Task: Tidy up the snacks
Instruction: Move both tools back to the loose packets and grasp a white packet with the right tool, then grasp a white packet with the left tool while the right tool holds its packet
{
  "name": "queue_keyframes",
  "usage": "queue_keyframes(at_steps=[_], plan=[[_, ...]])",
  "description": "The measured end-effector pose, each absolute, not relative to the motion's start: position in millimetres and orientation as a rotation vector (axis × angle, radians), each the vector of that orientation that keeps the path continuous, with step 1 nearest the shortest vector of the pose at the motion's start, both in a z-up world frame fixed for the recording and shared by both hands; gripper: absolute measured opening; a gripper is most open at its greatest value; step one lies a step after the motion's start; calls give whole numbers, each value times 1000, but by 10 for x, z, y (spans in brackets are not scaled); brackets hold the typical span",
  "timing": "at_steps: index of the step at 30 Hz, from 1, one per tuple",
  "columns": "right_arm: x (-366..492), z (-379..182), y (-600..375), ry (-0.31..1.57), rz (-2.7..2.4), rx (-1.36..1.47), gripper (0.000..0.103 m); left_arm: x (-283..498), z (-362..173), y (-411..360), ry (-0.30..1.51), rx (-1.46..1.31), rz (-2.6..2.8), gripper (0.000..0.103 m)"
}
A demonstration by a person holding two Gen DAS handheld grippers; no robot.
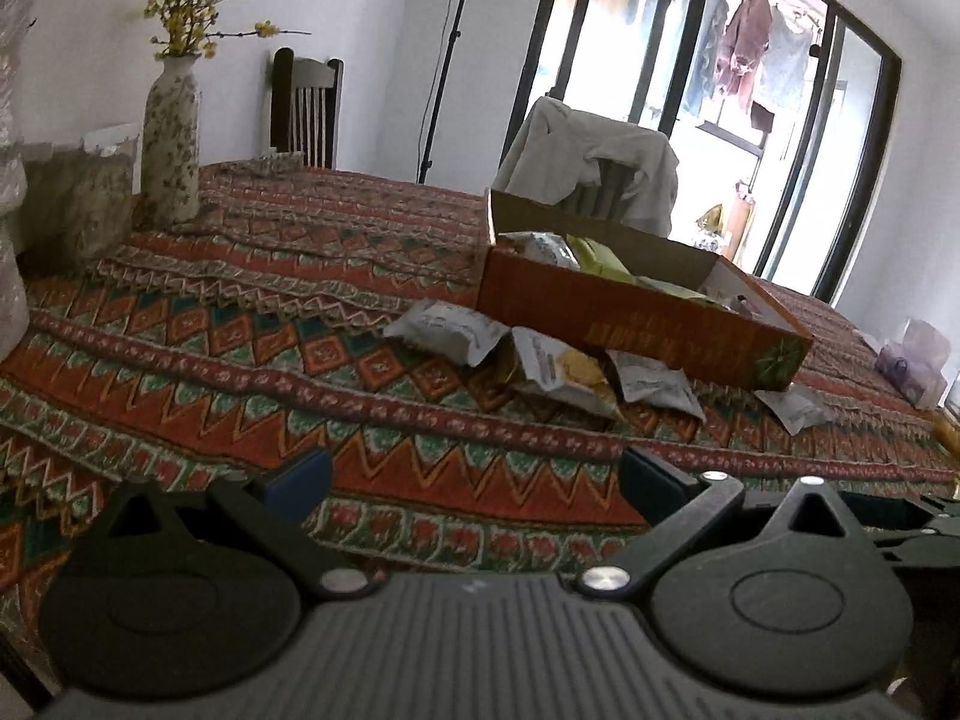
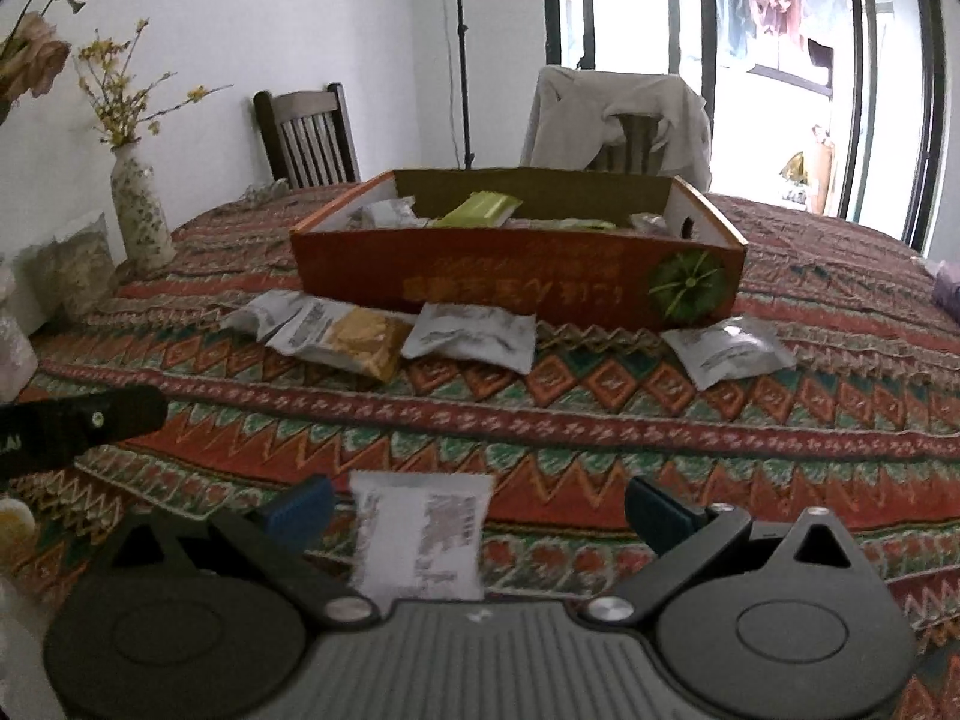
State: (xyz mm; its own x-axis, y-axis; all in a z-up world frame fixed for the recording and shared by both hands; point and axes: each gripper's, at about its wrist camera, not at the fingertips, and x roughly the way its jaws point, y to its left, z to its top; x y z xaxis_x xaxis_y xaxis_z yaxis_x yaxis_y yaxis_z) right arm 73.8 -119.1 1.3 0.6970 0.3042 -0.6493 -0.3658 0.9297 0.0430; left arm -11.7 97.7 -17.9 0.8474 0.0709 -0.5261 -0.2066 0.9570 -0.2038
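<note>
Over at about 10 o'clock in my left view there's a floral vase (image 1: 171,141) with yellow sprigs, sitting on the patterned tabletop (image 1: 252,324). My left gripper (image 1: 477,474) hangs open over bare cloth, jaws spread wide, nothing between them.

Dead ahead in my right view, around 12 o'clock, is the orange cardboard box (image 2: 516,282). It's already got a green packet (image 2: 480,208) and a few pale wrappers inside. Lined up along its near wall, left to right: a grey-white packet (image 2: 264,312), a yellow cracker packet (image 2: 354,342) overlapping it, a white packet (image 2: 471,333) touching the box's front edge, and another white packet (image 2: 726,348) near the box's right corner at roughly 1 o'clock.

My right gripper (image 2: 480,507) is open too, jaws well apart. A white snack packet (image 2: 420,534) lies flat on the cloth between them, closer to the left blue pad (image 2: 300,507); can't tell if it's actually touching.

Behind the table, a chair draped with a light jacket (image 2: 618,120) stands at 12 o'clock.
</note>
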Motion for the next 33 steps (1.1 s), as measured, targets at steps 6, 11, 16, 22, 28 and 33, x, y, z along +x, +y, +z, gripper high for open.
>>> queue_keyframes(at_steps=[6,11,16,22,28,33], plan=[[798,-154,-1043,777,371,-136,103,-181,-219,1085,538,-295,160,103],[810,-206,-1013,773,359,-147,103,-185,-234,1133,538,-313,162,103],[799,-215,-1022,770,373,-163,103,-171,-235,1115,542,-315,157,103],[763,-167,-1047,767,435,-175,86,-163,-242,1089,542,-319,158,103],[652,-107,-994,721,510,-222,42,-147,-233,1046,545,-313,164,103],[653,-78,-1072,688,514,-205,40,-81,-229,1007,556,-301,168,103]])
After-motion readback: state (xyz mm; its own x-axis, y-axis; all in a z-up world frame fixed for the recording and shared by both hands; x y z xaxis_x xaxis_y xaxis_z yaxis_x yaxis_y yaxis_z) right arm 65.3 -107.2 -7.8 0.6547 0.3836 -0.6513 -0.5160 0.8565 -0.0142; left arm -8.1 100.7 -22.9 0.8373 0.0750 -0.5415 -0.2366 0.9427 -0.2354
